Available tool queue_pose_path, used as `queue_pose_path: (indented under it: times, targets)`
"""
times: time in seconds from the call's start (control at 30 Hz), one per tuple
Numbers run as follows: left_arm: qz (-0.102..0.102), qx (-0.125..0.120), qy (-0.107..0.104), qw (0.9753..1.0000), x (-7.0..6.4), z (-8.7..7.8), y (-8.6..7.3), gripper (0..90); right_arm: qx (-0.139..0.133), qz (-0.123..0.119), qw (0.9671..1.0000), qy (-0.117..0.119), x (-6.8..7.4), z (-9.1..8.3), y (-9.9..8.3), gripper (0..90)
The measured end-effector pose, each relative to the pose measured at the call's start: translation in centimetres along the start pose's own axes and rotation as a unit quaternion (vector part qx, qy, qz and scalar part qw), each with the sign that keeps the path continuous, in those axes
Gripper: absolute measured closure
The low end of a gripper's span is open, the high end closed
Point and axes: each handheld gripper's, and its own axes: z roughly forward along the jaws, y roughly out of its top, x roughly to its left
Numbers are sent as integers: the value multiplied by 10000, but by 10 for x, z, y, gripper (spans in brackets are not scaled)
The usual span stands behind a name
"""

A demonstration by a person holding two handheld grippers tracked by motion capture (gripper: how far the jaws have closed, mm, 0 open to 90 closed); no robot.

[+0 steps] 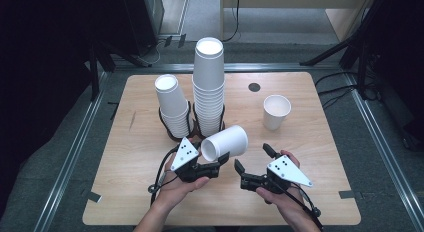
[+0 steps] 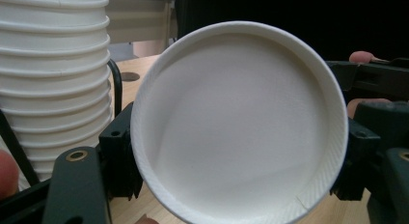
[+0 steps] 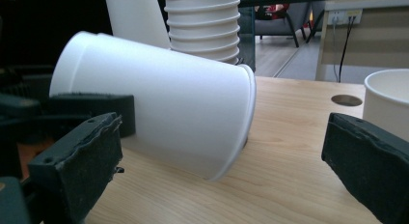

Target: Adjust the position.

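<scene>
The right gripper (image 1: 252,164) is hanging wide open, holding nothing, just beside the tipped paper cup (image 1: 226,142). The left gripper (image 1: 214,164) is clamping that cup by its rim, directly before the taller cup stack (image 1: 208,87).

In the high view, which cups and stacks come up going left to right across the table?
Short stack → tall stack → tipped cup held in the left hand-held gripper → upright single cup.
</scene>
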Motion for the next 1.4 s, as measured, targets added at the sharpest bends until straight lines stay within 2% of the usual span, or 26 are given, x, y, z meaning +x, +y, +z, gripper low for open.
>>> queue_pose_path:
  times: [0.27,0.37,0.47,0.63,0.7,0.8,0.87,0.93,0.97,1.0,1.07,1.13,1.23,1.3,1.33,1.37,1.4]
  targets:
    - [4,-95,47,9999,-2,1,-2,242,12,736,9973,53,-1,2,1,7]
    - [1,-129,59,9999,-2,1,-3,242,20,1123,9936,96,-2,2,2,0]
    - [22,-136,74,9999,-2,1,-3,242,-37,1575,9875,64,-3,2,3,0]
    - [19,-173,72,9998,-2,2,-5,242,5,2305,9729,204,-6,4,5,0]
    - [10,-197,74,9998,-2,2,-5,242,60,2490,9682,247,-7,4,6,0]
    - [18,-228,72,9997,-2,2,-5,241,88,2620,9647,263,-7,4,7,0]
    - [21,-246,67,9997,-3,2,-5,241,60,2932,9556,304,-8,4,8,0]
    - [17,-257,61,9996,-3,3,-6,241,50,3279,9442,320,-10,5,10,0]
    - [25,-260,66,9996,-3,3,-6,241,61,3486,9367,305,-11,5,11,0]
    - [21,-272,72,9996,-3,3,-7,241,78,3712,9280,307,-13,6,11,0]
    - [19,-283,85,9996,-3,3,-7,241,64,4037,9144,285,-14,7,13,0]
    - [31,-303,91,9995,-4,4,-7,241,62,4244,9051,242,-13,9,13,0]
    - [41,-324,98,9994,-5,4,-7,241,50,4452,8953,158,-11,9,14,0]
    - [72,-339,103,9993,-5,4,-7,241,36,4678,8837,115,-11,9,15,0]
    - [74,-350,104,9993,-5,4,-7,241,39,4802,8771,74,-11,9,15,0]
    - [79,-358,109,9993,-5,5,-7,241,72,5084,8611,3,-12,9,16,0]
    - [78,-368,113,9992,-5,5,-8,241,91,5237,8519,-43,-12,9,17,0]
